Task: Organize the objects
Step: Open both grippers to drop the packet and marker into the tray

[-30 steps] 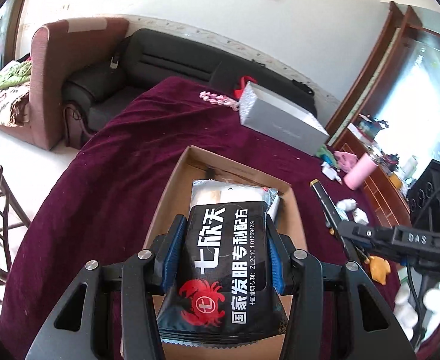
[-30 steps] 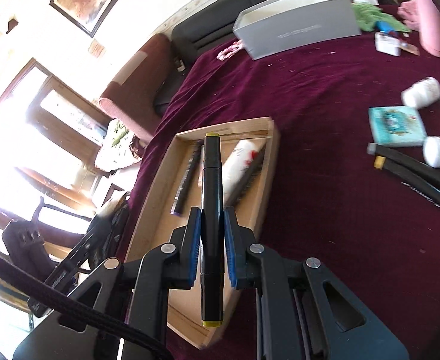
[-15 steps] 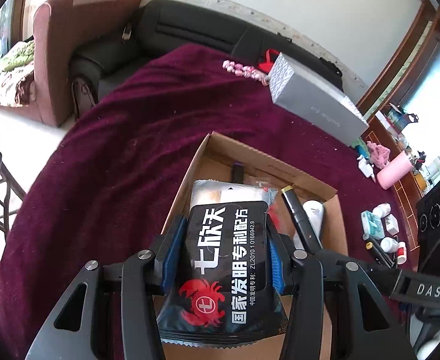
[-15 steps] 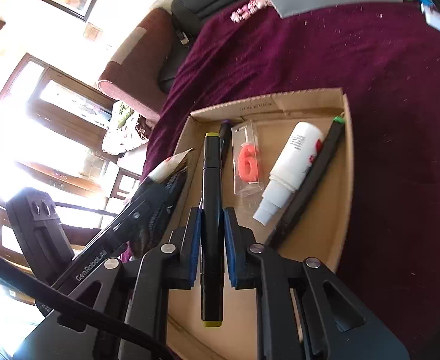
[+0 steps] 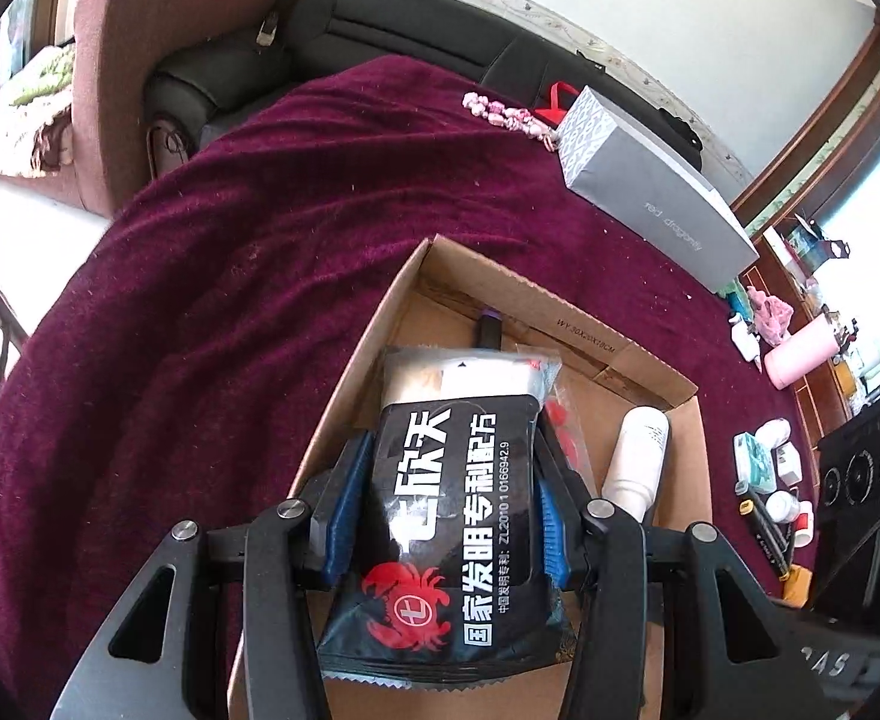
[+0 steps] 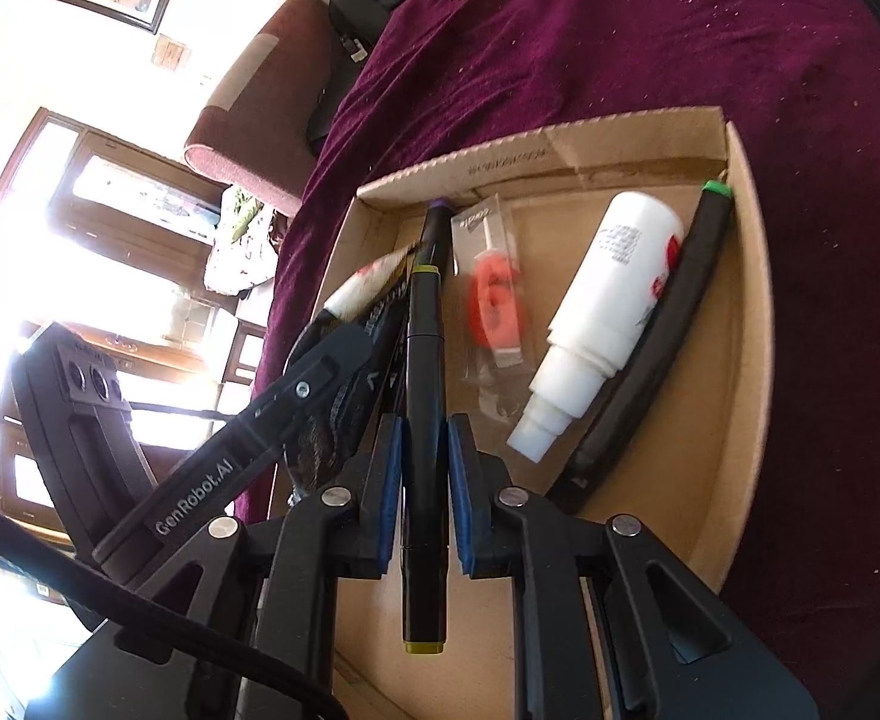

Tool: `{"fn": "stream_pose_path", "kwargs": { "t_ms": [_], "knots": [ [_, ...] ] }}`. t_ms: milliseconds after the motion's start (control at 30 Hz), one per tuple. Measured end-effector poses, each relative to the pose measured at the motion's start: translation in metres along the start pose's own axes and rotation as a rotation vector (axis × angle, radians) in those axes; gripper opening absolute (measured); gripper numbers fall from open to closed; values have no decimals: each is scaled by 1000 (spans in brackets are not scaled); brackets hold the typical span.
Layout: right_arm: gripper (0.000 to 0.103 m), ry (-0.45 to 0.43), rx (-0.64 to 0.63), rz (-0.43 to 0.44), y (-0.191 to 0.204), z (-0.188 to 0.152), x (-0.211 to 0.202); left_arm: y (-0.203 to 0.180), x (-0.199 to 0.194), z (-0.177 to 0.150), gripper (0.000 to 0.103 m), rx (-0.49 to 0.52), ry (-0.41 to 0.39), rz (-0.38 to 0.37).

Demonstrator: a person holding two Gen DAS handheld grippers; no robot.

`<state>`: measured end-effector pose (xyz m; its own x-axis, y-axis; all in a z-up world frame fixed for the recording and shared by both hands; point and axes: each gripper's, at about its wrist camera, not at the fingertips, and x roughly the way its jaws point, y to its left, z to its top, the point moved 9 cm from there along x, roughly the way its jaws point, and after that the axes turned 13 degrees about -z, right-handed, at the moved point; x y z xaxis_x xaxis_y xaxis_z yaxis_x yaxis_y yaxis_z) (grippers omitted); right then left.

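Left hand-held gripper (image 5: 449, 504) was clamped on a black snack packet (image 5: 452, 516) printed with white Chinese characters and a red crab; blue pads pressed both long edges. Packet was held over the near-left part of the cardboard box (image 5: 566, 312), which sat on the worktop (image 5: 212, 276) under a maroon cloth.

Right hand-held gripper (image 6: 425, 492) was closed around a black marker with yellow ends (image 6: 422, 420), barrel running straight out along the fingers, above the box (image 6: 740, 300) floor.

Lying in the box: a white bottle (image 6: 602, 312) on its side, nozzle toward the camera; a black marker with a green cap (image 6: 668, 330) against the right wall, touching the bottle; a clear packet holding an orange item (image 6: 494, 306) between bottle and held marker; a purple-capped marker (image 6: 437, 228) by the far wall.

A grey carton (image 5: 650, 186) lay well beyond the box, small bottles and markers (image 5: 776, 480) scattered at the worktop's right edge.
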<state>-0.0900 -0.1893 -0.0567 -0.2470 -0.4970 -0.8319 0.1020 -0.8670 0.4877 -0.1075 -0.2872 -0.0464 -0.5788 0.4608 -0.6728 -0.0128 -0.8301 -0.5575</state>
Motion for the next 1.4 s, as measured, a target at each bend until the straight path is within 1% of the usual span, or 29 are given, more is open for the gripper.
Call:
{"fn": "stream_pose_path", "kwargs": {
  "t_ms": [133,200,267,333,367,533,600,700,900,1033,1100,1133,1200,1267,1300,1333,1367,1400],
  "knots": [
    [13,6,3,-7,0,-1,6,-2,-1,1,44,-3,-12,-26],
    [13,7,3,-9,-1,-1,7,-1,-4,2,45,-30,-23,-62],
    [13,10,1,-11,-1,-1,9,-2,-9,3,48,-52,-40,-107],
    [13,9,-1,-18,-1,-1,10,-2,-15,4,50,-60,-58,-119],
    [13,11,-2,-21,-2,-2,11,-3,-19,5,52,-59,-68,-124],
    [13,15,-2,-33,-5,-2,15,-18,-38,4,52,-33,-96,-173],
    [13,18,-2,-33,-6,-4,16,-23,-49,1,54,-22,-117,-183],
    [14,13,-11,-42,-7,-5,16,-27,-69,-3,54,-11,-160,-206],
    [15,6,-25,-52,-7,-9,15,-19,-101,-18,55,-22,-227,-209],
    [15,-2,-37,-62,-6,-13,13,1,-120,-32,55,-47,-277,-174],
    [15,-11,-55,-70,-4,-16,9,13,-128,-43,66,-60,-296,-145],
    [16,-18,-69,-78,-3,-18,7,19,-132,-49,70,-68,-302,-134],
    [23,-37,-98,-90,1,-23,2,30,-134,-61,70,-91,-299,-126],
    [37,-55,-114,-92,3,-29,-5,39,-133,-72,70,-122,-288,-127],
    [40,-64,-119,-88,4,-31,-10,43,-133,-78,70,-142,-283,-126],
    [46,-72,-124,-85,4,-34,-14,46,-132,-82,70,-156,-278,-128],
    [49,-83,-128,-85,4,-38,-18,47,-132,-85,70,-167,-274,-132],
    [50,-93,-131,-83,5,-39,-22,48,-134,-87,70,-175,-276,-131]
  ]
}}
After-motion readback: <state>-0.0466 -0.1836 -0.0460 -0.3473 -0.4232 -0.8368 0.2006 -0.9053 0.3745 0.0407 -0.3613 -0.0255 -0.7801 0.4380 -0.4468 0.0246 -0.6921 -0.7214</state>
